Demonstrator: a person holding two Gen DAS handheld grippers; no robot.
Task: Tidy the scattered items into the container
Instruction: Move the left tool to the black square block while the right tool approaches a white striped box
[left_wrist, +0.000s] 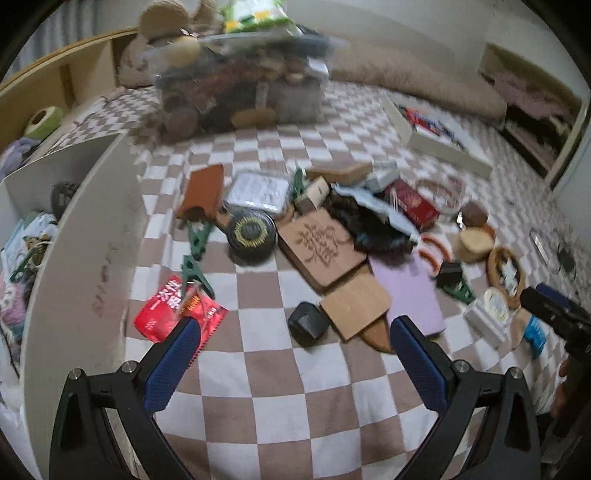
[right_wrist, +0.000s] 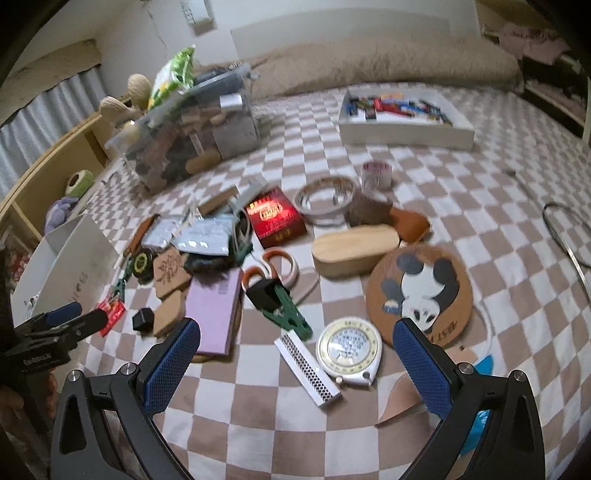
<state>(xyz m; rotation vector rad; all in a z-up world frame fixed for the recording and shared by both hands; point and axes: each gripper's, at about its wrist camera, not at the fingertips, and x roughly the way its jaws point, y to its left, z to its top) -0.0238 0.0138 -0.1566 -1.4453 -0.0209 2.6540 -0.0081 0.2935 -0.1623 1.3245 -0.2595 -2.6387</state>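
Two claws hover above a bed spread with a brown-and-white checkered blanket (left_wrist: 280, 398), both released, with nothing between their blue pads. The left claw (left_wrist: 295, 343) hangs over the near left of the clutter, just short of a small black box (left_wrist: 307, 323) and a red snack packet (left_wrist: 177, 314) that lies partly under a green clamp (left_wrist: 194, 273). The right claw (right_wrist: 297, 350) hangs over the near right, where a white round dial gauge (right_wrist: 349, 345) lies just beside a perforated white bar (right_wrist: 308, 369).

The scattered items fill the middle of the bed: a black round tin (left_wrist: 252, 233), a carved wooden board (left_wrist: 321, 251), a lilac notebook (right_wrist: 214, 317), a red box (right_wrist: 275, 218), an oval wooden box (right_wrist: 354, 247) and a panda plaque (right_wrist: 421, 291).

The white container (left_wrist: 77, 251) stands at the left edge, cut off by the frame; only part of its contents shows. A second white tray (right_wrist: 402, 131) sits far right. A clear bin (right_wrist: 192, 136) at far left is packed and blurred, and its contents cannot be made out. A dark fuzzy mass in the pile's middle is also unreadable.
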